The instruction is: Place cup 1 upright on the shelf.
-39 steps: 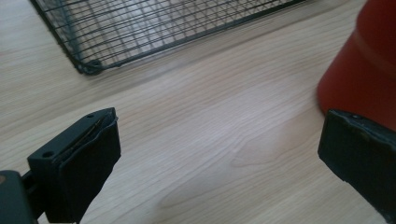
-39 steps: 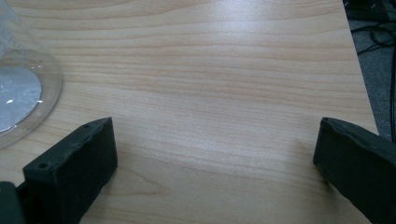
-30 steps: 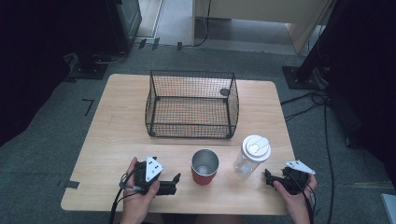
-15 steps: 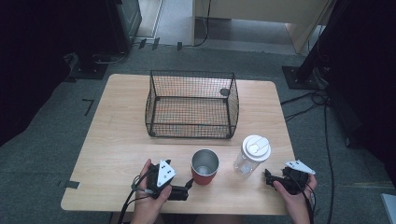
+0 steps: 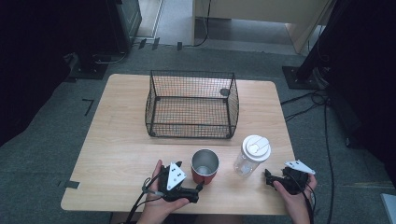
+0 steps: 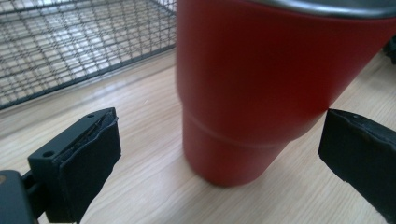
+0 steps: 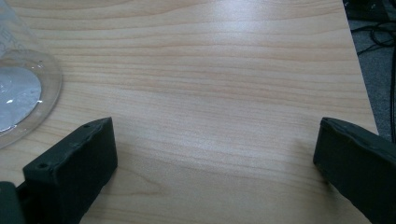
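Note:
A red metal tumbler (image 5: 205, 165) stands open-topped near the table's front edge. To its right is a clear plastic cup with a white lid (image 5: 252, 155). My left gripper (image 5: 192, 179) lies low on the table just left of the tumbler. In the left gripper view the tumbler (image 6: 261, 93) stands between the wide-open jaws of that gripper (image 6: 223, 135), and the pads (image 6: 88, 158) are clear of it. My right gripper (image 5: 269, 178) rests open right of the clear cup. The right gripper view has the cup's base (image 7: 18, 93) off to the left of the gripper (image 7: 215, 149).
A black wire basket (image 5: 191, 105) sits at the middle back of the wooden table (image 5: 116, 140), its mesh wall (image 6: 70, 42) just behind the tumbler. Cables trail on the floor at the right. The table's right edge (image 7: 359, 70) is close to my right gripper.
My left gripper has slid to the right and turned in toward the red tumbler, so its jaws now flank the tumbler's base. The right gripper has stayed put.

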`<state>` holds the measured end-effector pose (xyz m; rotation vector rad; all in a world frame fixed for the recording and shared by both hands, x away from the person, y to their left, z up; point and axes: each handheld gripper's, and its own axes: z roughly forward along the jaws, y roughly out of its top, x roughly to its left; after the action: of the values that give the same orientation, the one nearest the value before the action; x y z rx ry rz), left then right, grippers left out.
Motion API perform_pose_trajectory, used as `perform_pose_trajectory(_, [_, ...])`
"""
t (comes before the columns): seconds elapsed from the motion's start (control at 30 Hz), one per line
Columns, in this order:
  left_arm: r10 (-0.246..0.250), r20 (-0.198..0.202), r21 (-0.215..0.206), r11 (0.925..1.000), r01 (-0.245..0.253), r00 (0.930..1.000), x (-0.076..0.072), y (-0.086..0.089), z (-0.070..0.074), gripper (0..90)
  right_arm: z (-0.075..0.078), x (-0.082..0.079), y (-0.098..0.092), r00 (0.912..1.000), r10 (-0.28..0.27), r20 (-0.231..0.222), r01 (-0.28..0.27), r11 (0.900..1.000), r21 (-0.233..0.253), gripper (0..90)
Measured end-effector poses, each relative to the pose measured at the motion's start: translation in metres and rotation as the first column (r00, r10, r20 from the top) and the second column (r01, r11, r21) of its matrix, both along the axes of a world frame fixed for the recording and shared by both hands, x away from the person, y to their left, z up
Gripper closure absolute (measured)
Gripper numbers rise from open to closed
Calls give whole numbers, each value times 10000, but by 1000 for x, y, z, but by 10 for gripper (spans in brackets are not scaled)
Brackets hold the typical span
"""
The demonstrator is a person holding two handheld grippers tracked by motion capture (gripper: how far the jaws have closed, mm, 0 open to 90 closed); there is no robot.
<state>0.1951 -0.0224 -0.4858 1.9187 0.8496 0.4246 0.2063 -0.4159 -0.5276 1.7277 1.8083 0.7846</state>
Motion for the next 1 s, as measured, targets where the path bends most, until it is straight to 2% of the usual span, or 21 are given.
perform_pose_trajectory(0.33, [-458, 291, -406, 9981, 470, 9985, 5, -12, 3, 0, 0, 0, 0, 10000, -4, -3, 4, 10000, 5, 0])
perform_pose_trajectory(0.67, [-377, 210, -579, 9976, 389, 9991, 15, -24, 2, 0, 0, 0, 0, 10000, 40, -9, -40, 10000, -2, 0])
perform_pose_trajectory(0.8, [-334, 203, -507, 9981, 344, 9992, 17, -28, 4, 0, 0, 0, 0, 10000, 36, -7, -36, 10000, 4, 0])
perform_pose_trajectory(1.0, [-288, 334, -534, 9981, 305, 9990, 19, -34, 7, 30, 0, 0, 0, 10000, 89, -16, -89, 10000, 12, 0])
